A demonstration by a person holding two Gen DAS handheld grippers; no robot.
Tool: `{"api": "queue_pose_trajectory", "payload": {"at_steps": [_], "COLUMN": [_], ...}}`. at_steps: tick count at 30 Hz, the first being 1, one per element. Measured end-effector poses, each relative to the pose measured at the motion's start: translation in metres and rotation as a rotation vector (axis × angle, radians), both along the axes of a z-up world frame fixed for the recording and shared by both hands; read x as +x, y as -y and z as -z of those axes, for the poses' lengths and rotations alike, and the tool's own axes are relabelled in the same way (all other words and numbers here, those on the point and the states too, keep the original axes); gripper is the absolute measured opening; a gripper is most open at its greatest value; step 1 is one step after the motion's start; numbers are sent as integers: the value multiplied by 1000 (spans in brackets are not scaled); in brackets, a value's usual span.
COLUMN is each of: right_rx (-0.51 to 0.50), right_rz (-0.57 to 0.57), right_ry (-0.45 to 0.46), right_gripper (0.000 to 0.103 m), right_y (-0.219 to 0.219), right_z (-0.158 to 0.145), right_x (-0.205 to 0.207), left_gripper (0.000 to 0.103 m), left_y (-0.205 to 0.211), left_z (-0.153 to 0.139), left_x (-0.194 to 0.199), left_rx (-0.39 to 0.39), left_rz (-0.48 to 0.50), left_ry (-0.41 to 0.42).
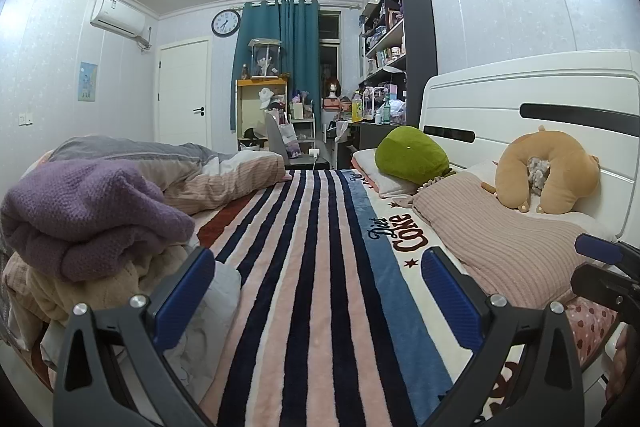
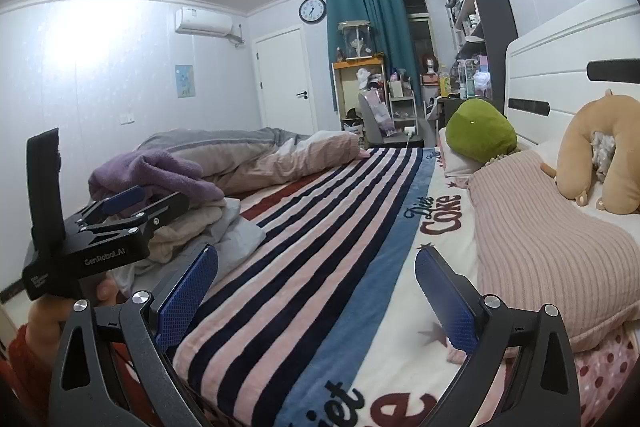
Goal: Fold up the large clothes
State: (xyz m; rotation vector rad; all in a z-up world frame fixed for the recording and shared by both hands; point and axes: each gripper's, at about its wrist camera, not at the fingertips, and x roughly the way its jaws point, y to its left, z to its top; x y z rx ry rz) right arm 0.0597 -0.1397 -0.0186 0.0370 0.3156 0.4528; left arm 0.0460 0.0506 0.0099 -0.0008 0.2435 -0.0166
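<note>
A pile of clothes lies on the left side of the bed: a purple knit garment (image 1: 88,211) on top of cream (image 1: 100,287) and light grey (image 1: 208,307) pieces. The pile also shows in the right wrist view (image 2: 160,175). My left gripper (image 1: 316,291) is open and empty, low over the striped blanket (image 1: 312,267), just right of the pile. My right gripper (image 2: 316,291) is open and empty over the blanket's near end. The left gripper (image 2: 120,211) also shows at the left of the right wrist view, beside the pile.
A rumpled grey and pink duvet (image 1: 192,167) lies at the far left. A pink ribbed pillow (image 1: 500,247), a green plush (image 1: 412,155) and a tan plush (image 1: 548,171) lie along the white headboard (image 1: 540,99) on the right. Shelves and a desk stand beyond the bed.
</note>
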Motion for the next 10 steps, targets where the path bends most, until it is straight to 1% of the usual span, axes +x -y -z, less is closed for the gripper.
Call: {"api": "queue_pose_trajectory", "payload": {"at_steps": [10], "right_rx": [4], "right_rz": [1], "right_ry": [-3], "right_gripper": [99], "right_y": [-3], "right_z": [2], "right_x": [0], "left_gripper": [102], "left_y": [5], "left_z": [0], "left_x": [0], "left_rx": [-9], "left_rz": [10], "left_ry": [-3]}}
